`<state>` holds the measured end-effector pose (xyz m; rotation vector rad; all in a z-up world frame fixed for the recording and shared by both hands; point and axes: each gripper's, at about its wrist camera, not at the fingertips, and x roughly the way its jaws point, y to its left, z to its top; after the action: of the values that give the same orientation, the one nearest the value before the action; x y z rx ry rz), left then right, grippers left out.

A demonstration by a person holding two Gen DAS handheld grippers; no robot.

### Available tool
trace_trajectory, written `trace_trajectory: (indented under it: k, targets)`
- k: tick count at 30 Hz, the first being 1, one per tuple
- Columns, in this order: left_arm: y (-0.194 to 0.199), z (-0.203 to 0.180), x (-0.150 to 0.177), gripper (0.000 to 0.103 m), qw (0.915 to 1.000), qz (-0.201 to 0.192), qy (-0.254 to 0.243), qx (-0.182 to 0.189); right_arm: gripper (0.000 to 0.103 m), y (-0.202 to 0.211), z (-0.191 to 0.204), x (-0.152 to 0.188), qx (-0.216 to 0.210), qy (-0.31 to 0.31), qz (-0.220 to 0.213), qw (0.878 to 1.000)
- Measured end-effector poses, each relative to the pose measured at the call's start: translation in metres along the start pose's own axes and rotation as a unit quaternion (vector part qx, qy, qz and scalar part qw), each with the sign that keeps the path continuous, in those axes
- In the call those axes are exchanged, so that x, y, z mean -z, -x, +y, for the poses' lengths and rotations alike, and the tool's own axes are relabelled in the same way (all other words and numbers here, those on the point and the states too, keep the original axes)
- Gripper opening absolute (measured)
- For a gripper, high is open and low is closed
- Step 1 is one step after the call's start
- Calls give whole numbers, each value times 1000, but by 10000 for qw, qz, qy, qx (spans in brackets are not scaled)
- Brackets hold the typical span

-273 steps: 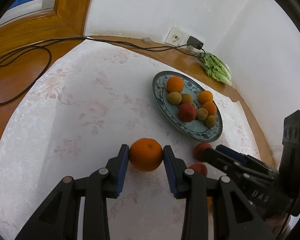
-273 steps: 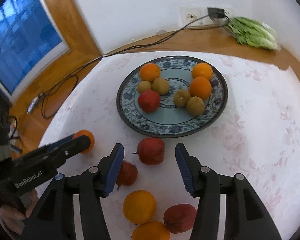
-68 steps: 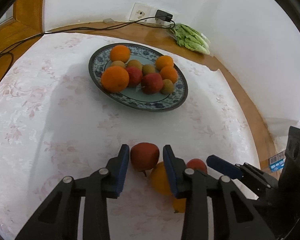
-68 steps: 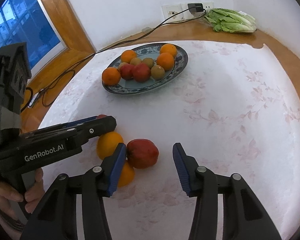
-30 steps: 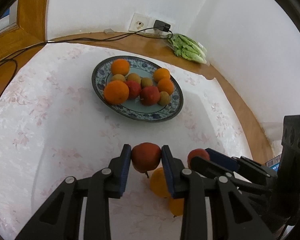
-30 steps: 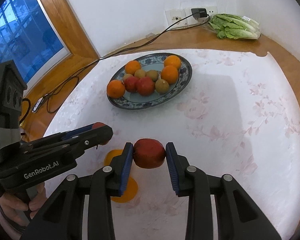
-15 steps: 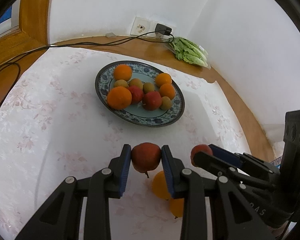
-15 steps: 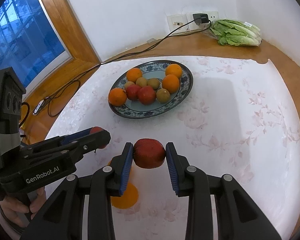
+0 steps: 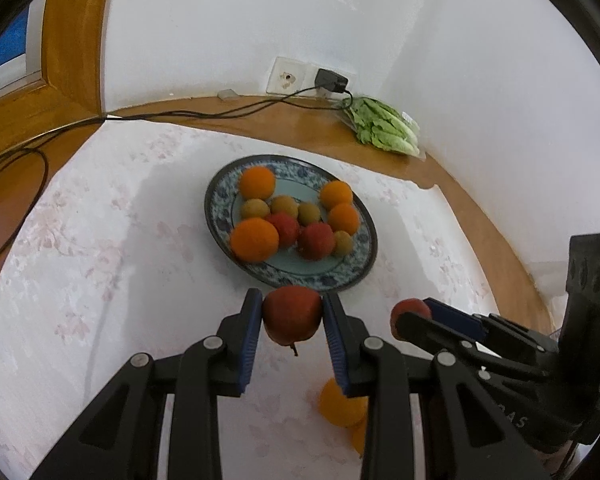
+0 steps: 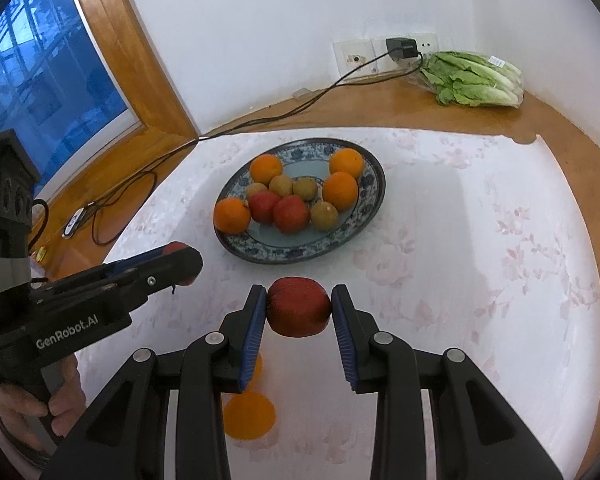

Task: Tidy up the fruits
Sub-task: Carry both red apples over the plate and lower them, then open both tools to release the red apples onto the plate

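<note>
A: What have you got in each hand?

B: Your left gripper is pinching a red apple between its blue-padded fingers, held above the counter just short of the plate. Your right gripper is clamped on a second red apple, also lifted clear of the cloth.

A: Any writing?

B: "GenRobot.AI" in white on the left gripper's body, seen from the right wrist view. Nothing else is legible.

A: And the plate?

B: Blue-patterned rim, holding four oranges, two red apples and four small brownish fruits, packed close together.

A: What's around you?

B: Two oranges lie on the floral cloth below your fingers, partly hidden by them. Beyond the plate, a bagged lettuce sits on the bare wood near the wall socket, and a black cable runs from the charger along the counter towards the window.
</note>
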<state>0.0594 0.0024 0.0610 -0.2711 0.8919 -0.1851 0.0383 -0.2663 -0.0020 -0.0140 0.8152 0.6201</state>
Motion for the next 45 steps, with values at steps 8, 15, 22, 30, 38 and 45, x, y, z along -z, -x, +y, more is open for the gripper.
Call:
trace_trajectory:
  k: [8, 15, 22, 30, 38, 45]
  targets:
    - [-14, 5, -13, 32, 10000, -22, 21, -33, 34, -12, -1, -14, 41, 77, -101, 9999]
    - [-31, 7, -17, 32, 10000, 58, 66, -9, 34, -26, -7, -27, 65, 146, -91, 9998]
    - [-45, 9, -19, 32, 9999, 106, 45, -11, 34, -42, -10, -34, 118, 204, -64, 9997]
    - [-48, 11, -23, 32, 9999, -74, -67, -32, 34, -51, -12, -37, 147, 270, -79, 9995]
    - [-49, 12, -24, 32, 9998, -119, -141, -29, 34, -57, -12, -36, 185, 341, -103, 9992]
    - [-51, 10, -22, 32, 9998, -38, -175, -43, 34, -59, -7, -36, 187, 470, -127, 9986]
